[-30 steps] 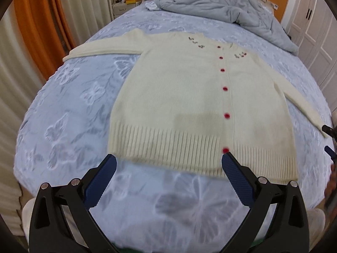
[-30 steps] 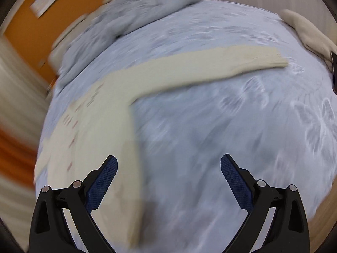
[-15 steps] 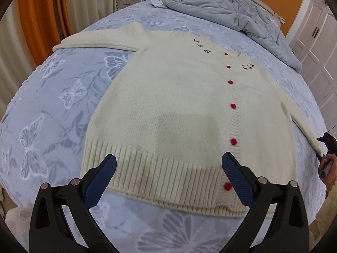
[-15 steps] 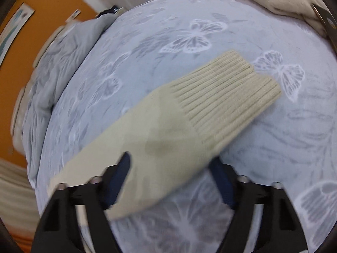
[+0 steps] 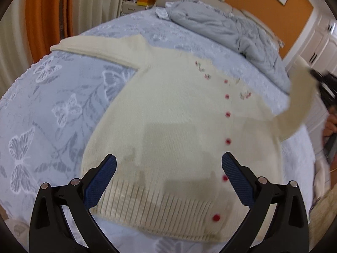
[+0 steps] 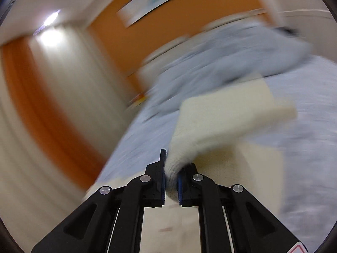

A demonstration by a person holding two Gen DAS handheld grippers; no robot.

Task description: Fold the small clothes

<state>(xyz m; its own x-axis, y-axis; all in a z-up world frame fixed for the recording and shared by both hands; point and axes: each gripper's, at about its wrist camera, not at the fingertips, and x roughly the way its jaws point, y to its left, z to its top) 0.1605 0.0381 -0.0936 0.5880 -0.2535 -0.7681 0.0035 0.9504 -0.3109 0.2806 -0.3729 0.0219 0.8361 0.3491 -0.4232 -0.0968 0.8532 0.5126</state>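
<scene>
A cream knit cardigan (image 5: 179,126) with red buttons lies face up on the blue butterfly bedspread (image 5: 52,109). Its left sleeve (image 5: 94,46) lies stretched out to the far left. My left gripper (image 5: 168,170) is open and empty, hovering above the ribbed hem. My right gripper (image 6: 170,177) is shut on the cuff of the right sleeve (image 6: 221,118) and holds it up off the bed. That lifted sleeve also shows in the left wrist view (image 5: 299,101) at the right, with the right gripper (image 5: 318,80) blurred at its end.
A grey duvet (image 5: 221,27) is bunched at the head of the bed. Orange and cream curtains (image 5: 42,16) hang on the left, white cupboards (image 5: 320,42) stand at the far right. The bedspread drops off at the near edge below my left gripper.
My right gripper has closed on the right sleeve cuff and lifted it off the bed toward the cardigan's body. My left gripper has moved forward over the hem, still open.
</scene>
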